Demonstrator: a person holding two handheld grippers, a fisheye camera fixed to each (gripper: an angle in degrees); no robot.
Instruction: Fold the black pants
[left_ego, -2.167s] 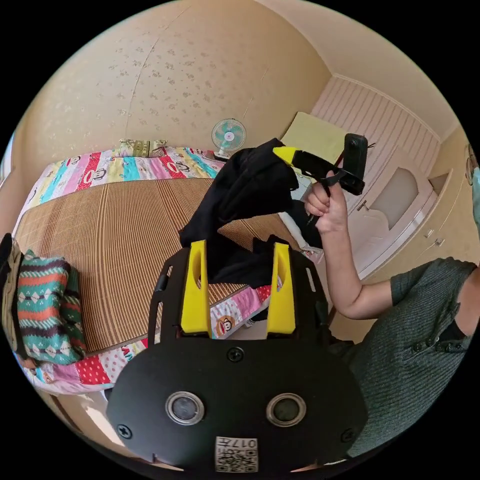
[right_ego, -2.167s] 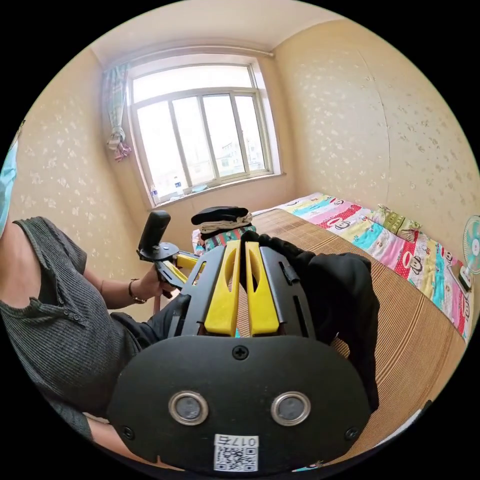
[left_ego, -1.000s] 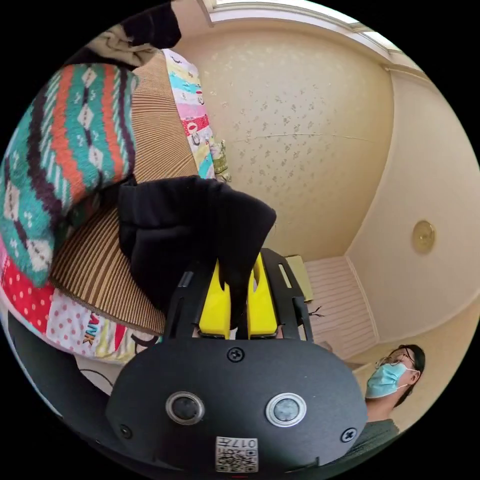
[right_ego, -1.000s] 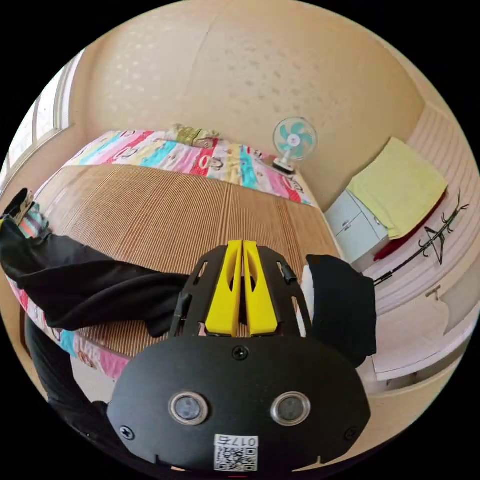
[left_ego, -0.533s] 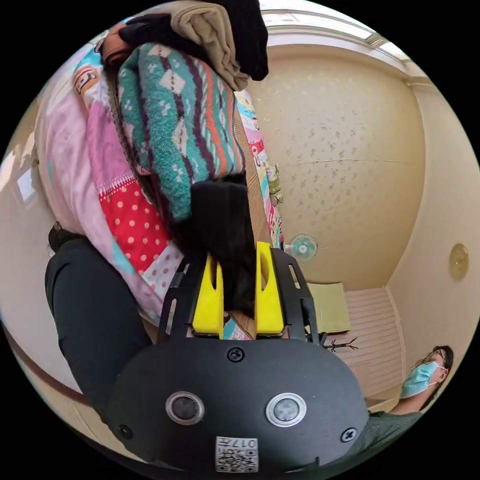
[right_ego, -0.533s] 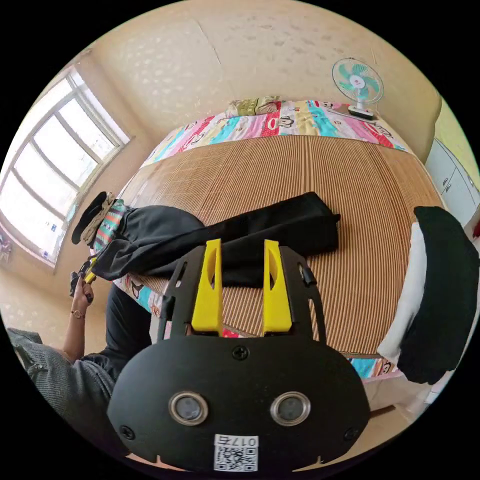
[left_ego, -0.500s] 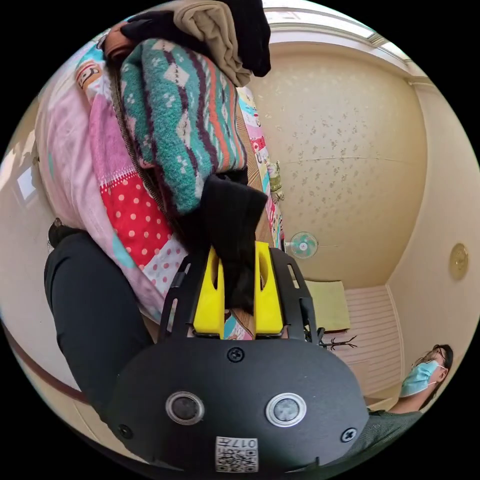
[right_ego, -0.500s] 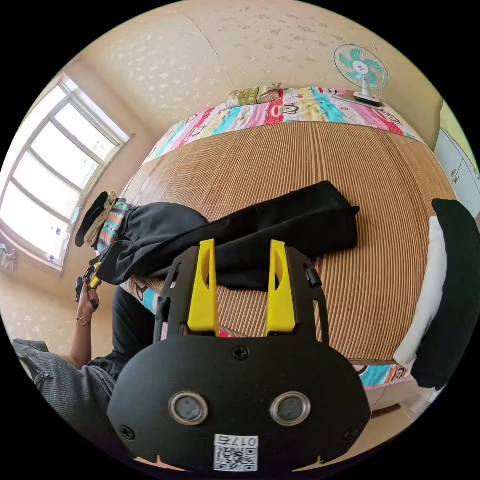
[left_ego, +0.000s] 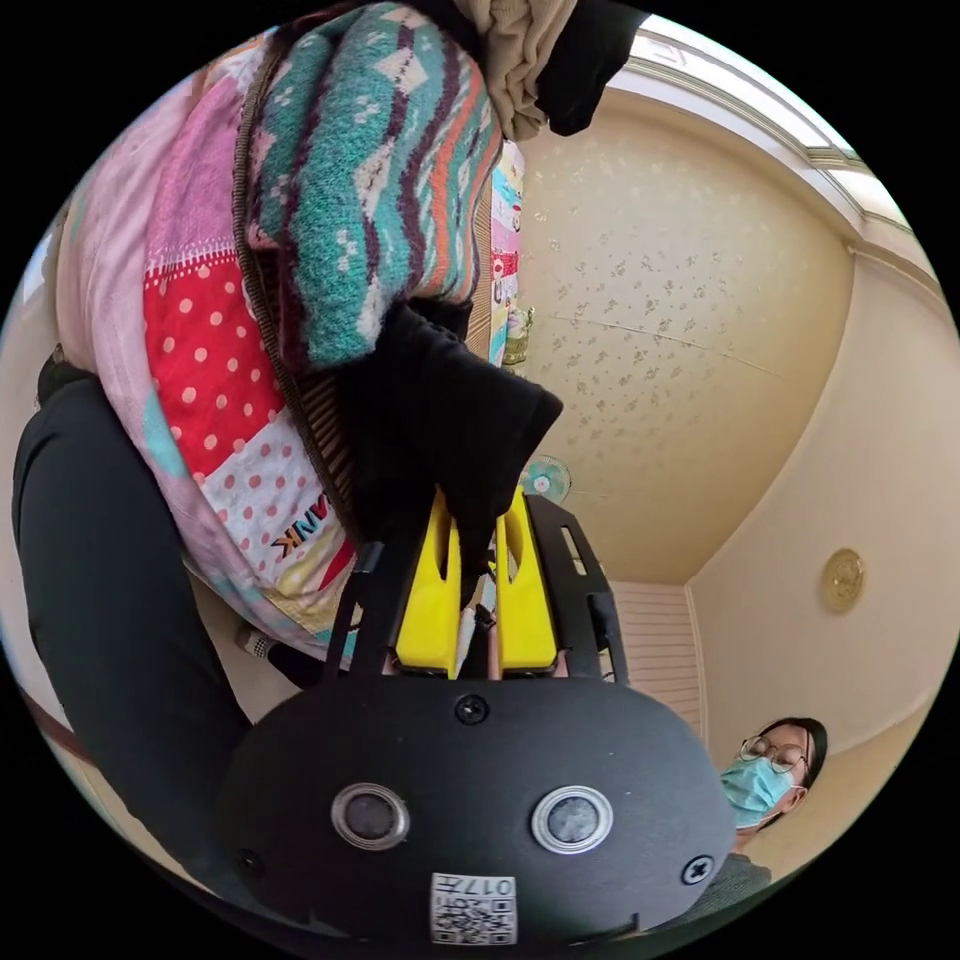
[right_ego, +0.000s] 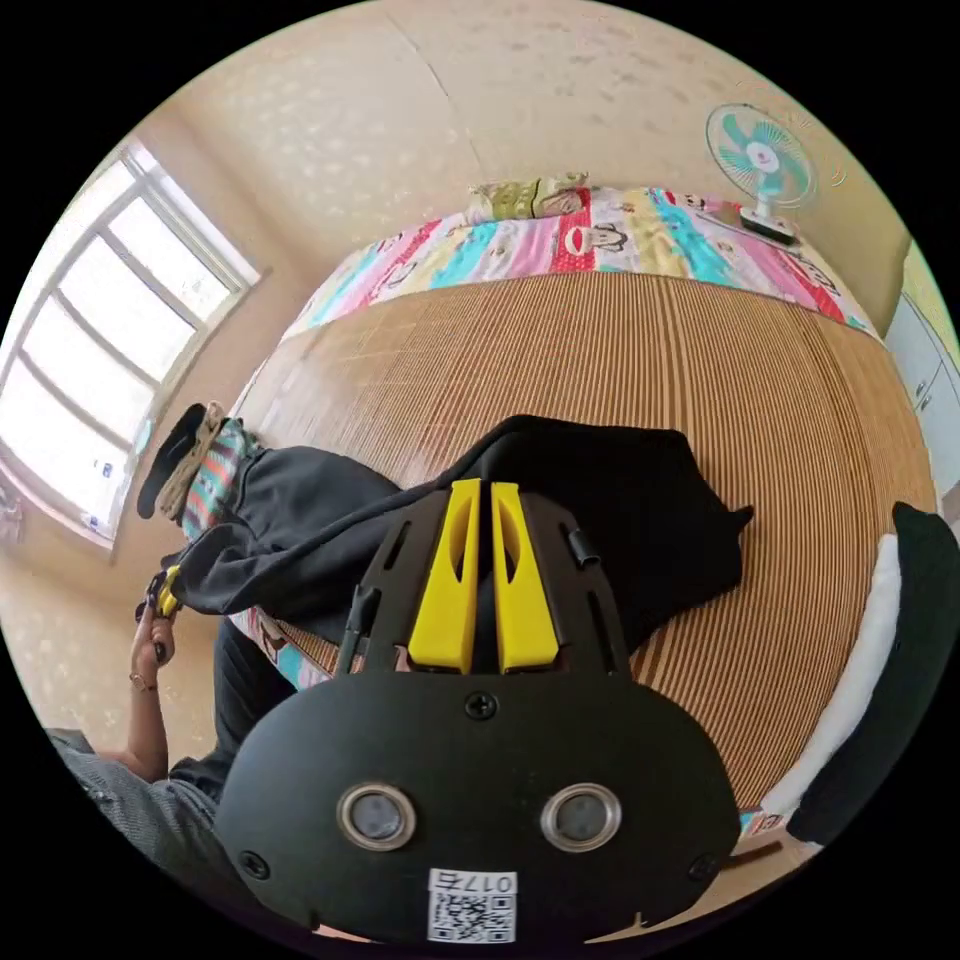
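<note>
The black pants (right_ego: 320, 500) lie stretched along the near edge of the bamboo mat (right_ego: 640, 350) on the bed. My right gripper (right_ego: 478, 492) is shut on the leg end, and the cloth (right_ego: 620, 480) rises in a tent around its jaws. At the far left of the right gripper view, my left gripper (right_ego: 163, 592) grips the other end by the bed's corner, a hand (right_ego: 148, 645) beneath it. In the left gripper view, my left gripper (left_ego: 478, 505) is shut on a bunch of the black pants (left_ego: 440, 420) hanging off the bed edge.
A stack of folded clothes, with a teal patterned sweater (left_ego: 380, 180), stands on the bed corner next to my left gripper. A black and white garment pile (right_ego: 900, 640) lies at the mat's right end. A fan (right_ego: 760, 160) stands at the far corner. The person's leg (left_ego: 100, 600) is beside the bed.
My right gripper, open half a second ago above the pants' leg end, has shut on it and raised the cloth. My left gripper keeps its hold; its view has rolled.
</note>
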